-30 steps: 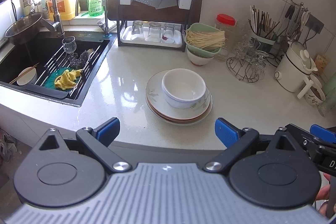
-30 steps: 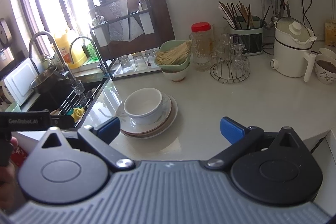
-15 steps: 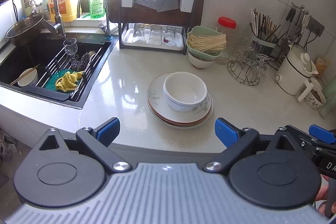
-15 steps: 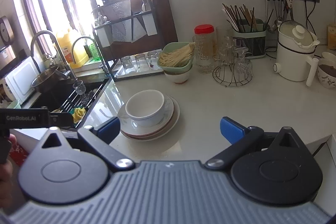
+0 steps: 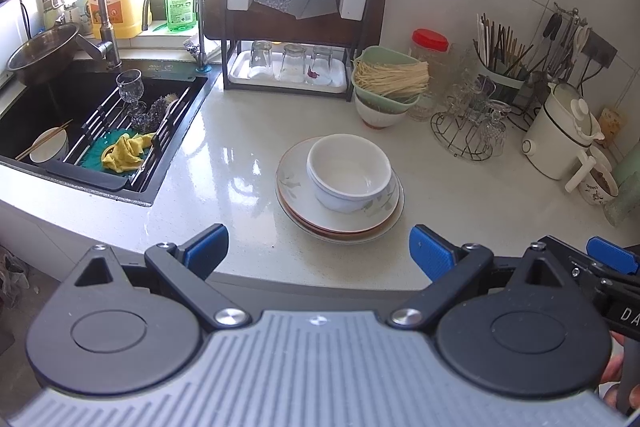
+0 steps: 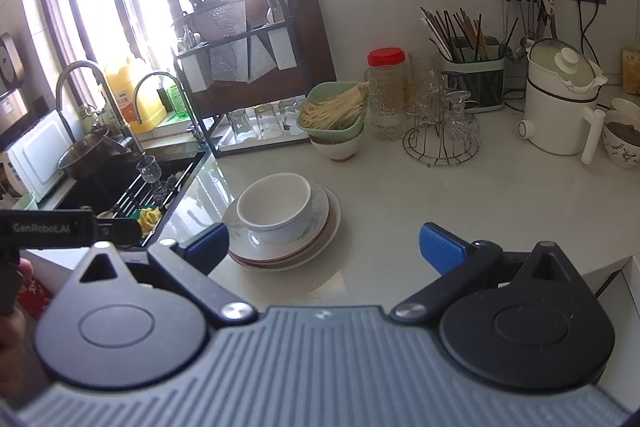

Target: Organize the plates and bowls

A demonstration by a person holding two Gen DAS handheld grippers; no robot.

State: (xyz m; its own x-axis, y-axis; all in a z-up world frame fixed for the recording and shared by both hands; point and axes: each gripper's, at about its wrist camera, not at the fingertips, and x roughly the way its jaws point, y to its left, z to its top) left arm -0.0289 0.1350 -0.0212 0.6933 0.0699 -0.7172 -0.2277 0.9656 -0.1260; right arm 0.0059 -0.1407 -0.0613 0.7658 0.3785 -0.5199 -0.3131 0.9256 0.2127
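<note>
A white bowl (image 5: 349, 173) sits on a stack of plates (image 5: 296, 199) in the middle of the pale counter. The bowl (image 6: 276, 205) and the plates (image 6: 324, 239) also show in the right wrist view. My left gripper (image 5: 318, 251) is open and empty, held at the counter's front edge just short of the stack. My right gripper (image 6: 323, 247) is open and empty, also near the front edge, with the stack just ahead of its left finger. A white bowl (image 5: 376, 115) under a green basket of noodles (image 5: 386, 79) stands further back.
A black sink (image 5: 28, 99) with a drain rack, a glass and a small bowl (image 5: 50, 146) lies to the left. A dish rack with upturned glasses (image 5: 290, 63) stands at the back. A wire glass stand (image 5: 468, 131), a chopstick holder and a white kettle (image 5: 560, 135) stand on the right.
Both grippers have moved a little closer to the stack of plates and tilted down slightly. Their jaws stay open. The bowl and plates have not moved.
</note>
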